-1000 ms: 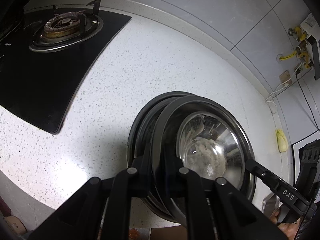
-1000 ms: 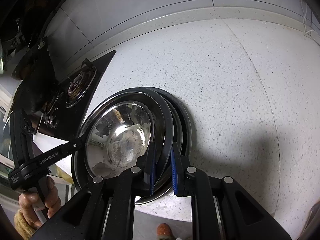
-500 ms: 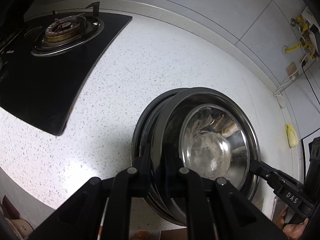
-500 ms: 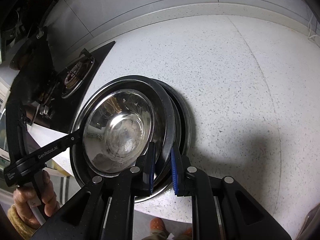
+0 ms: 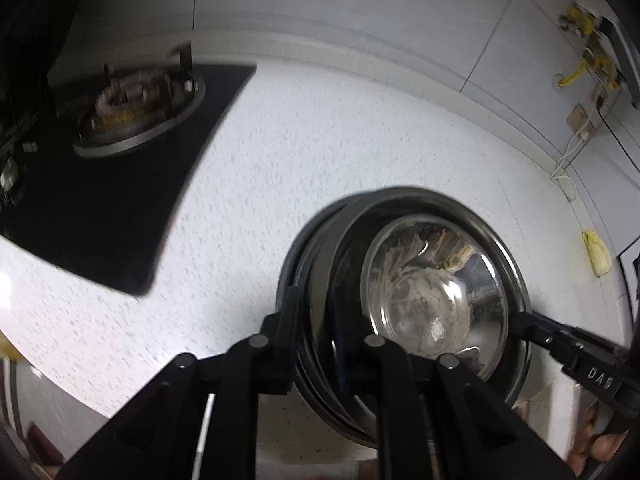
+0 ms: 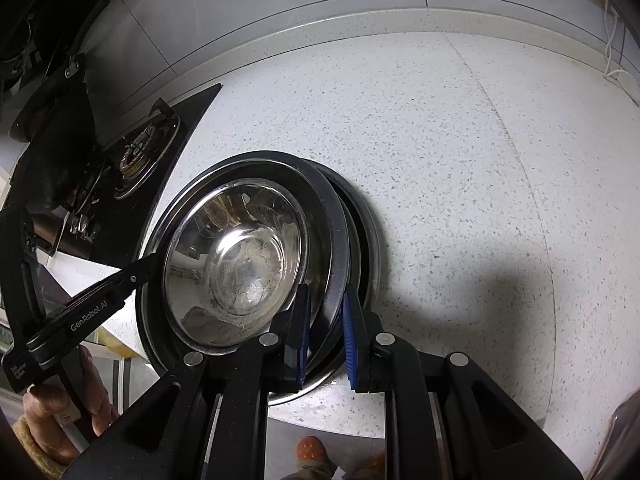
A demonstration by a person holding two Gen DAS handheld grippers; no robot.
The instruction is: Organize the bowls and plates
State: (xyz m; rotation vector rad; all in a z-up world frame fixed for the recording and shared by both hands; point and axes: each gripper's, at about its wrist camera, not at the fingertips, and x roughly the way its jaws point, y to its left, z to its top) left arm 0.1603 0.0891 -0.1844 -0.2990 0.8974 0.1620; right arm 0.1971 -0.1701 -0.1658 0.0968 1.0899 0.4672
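Observation:
A stack of steel plates point(image 5: 316, 280) with a shiny steel bowl point(image 5: 432, 296) nested on top is held over the white speckled counter point(image 5: 320, 140). My left gripper point(image 5: 316, 320) is shut on the stack's left rim. My right gripper point(image 6: 324, 312) is shut on the opposite rim, its blue pads clamping the plate edges point(image 6: 336, 248). The bowl also shows in the right wrist view point(image 6: 236, 264). Each gripper is visible in the other's view, the right one point(image 5: 560, 340) and the left one point(image 6: 100, 296).
A black gas hob with a burner point(image 5: 136, 116) lies to the left on the counter, also in the right wrist view point(image 6: 140, 156). A tiled wall runs behind. Sockets and cables point(image 5: 580, 128) are at the far right. The counter's front edge point(image 6: 360, 428) is just below the stack.
The stack, held by both grippers, has shifted slightly across the counter away from the hob. The left view is motion-blurred now. Both grips are unchanged.

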